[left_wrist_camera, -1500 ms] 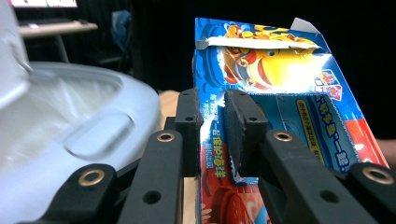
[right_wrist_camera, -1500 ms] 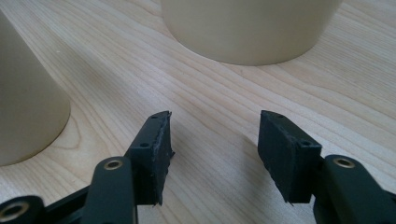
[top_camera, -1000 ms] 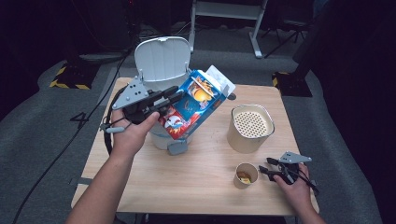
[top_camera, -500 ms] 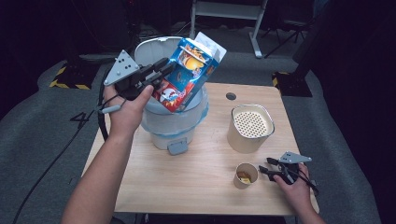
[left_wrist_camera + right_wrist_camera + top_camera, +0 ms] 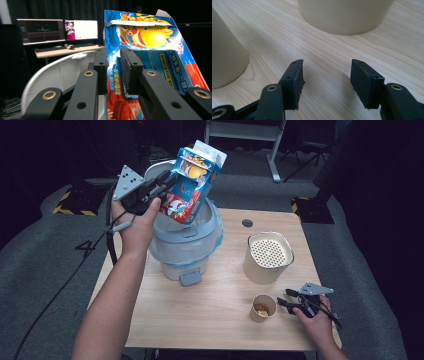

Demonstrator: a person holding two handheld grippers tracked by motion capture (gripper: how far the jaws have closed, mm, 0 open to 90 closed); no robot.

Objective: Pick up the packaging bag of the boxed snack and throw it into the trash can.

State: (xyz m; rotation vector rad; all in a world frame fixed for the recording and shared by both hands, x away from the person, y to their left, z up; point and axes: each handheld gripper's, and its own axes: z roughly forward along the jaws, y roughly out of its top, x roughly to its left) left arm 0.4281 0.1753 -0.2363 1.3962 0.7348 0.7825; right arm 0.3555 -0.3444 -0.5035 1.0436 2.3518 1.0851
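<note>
**Inspector:** Status of the left gripper (image 5: pixel 162 185)?

**Assistant:** Its fingers (image 5: pixel 131 68) are clamped on one wall of the carton (image 5: pixel 192 185), which hangs tilted above the open bin (image 5: pixel 187 237), its torn top up and away from the hand. In the left gripper view the pinch sits about mid-panel.

**Inspector:** And the right gripper (image 5: pixel 288 299)?

**Assistant:** Resting low on the tabletop (image 5: pixel 200 320), fingers apart, holding nothing. The small cup (image 5: pixel 263 307) is just beside it; the perforated-lid canister (image 5: pixel 269 256) stands farther back.

**Inspector:** Judgement on the step in hand?

**Assistant:** Likely disposal of the carton into the bin. The carton's lower end sits over the mouth, near the rim on the hinge side.

**Inspector:** Recommendation?

**Assistant:** Centre the lower corner over the liner, lower it inside the rim, then part the fingers. A release from height could let it strike the rim and tip onto the tabletop. Keep the wrist clear of the raised lid (image 5: pixel 57 75).
</note>
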